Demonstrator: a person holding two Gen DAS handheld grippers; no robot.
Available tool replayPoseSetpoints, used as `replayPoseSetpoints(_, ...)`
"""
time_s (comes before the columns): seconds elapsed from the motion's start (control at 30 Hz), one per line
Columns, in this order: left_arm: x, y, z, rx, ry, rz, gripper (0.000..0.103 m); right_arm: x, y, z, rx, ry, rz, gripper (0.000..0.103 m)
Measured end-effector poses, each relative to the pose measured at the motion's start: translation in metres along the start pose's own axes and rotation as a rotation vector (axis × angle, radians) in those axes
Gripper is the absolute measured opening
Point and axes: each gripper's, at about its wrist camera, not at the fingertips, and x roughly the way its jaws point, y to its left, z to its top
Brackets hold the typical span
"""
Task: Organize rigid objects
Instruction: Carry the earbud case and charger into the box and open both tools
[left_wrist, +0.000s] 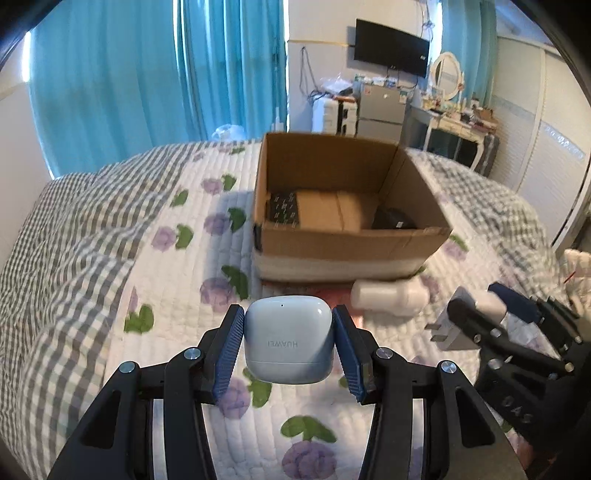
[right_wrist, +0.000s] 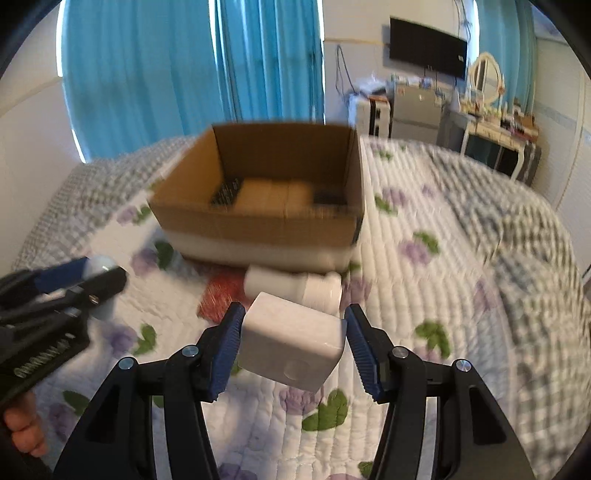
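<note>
In the left wrist view, the left gripper (left_wrist: 289, 345) sits at lower centre, its jaws clamped on a pale blue earbud case (left_wrist: 288, 341) squarely between the blue pads, above the quilted bed (left_wrist: 155, 280). At the right edge of that frame the right gripper (left_wrist: 476, 325) holds a white charger plug (left_wrist: 448, 328), prongs pointing left. In the right wrist view the plug (right_wrist: 291, 345) lies tilted between the jaws, pressed against both pads. A white bottle (right_wrist: 295, 286) lies on its side just beyond, in front of the open cardboard box (right_wrist: 258, 221) at centre frame.
</note>
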Motion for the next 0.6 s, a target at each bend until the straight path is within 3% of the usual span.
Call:
replayPoseSetpoints(0.27,-0.002,-0.006,0.068,0.036,-0.09,-0.012,0.05,-0.024,-0.009,0.079,-0.036,-0.131,0.002,0.056)
replayPoseSetpoints(0.47,0.052,-0.023,0.117,0.059,-0.075,-0.046,0.05,0.004,-0.017,0.124,-0.077,-0.168,-0.01,0.056)
replayPoseSetpoints(0.6,0.098,-0.036,0.12,0.101,-0.022,-0.019,0.05,0.034,-0.026,0.137,-0.085,-0.155,-0.007,0.056)
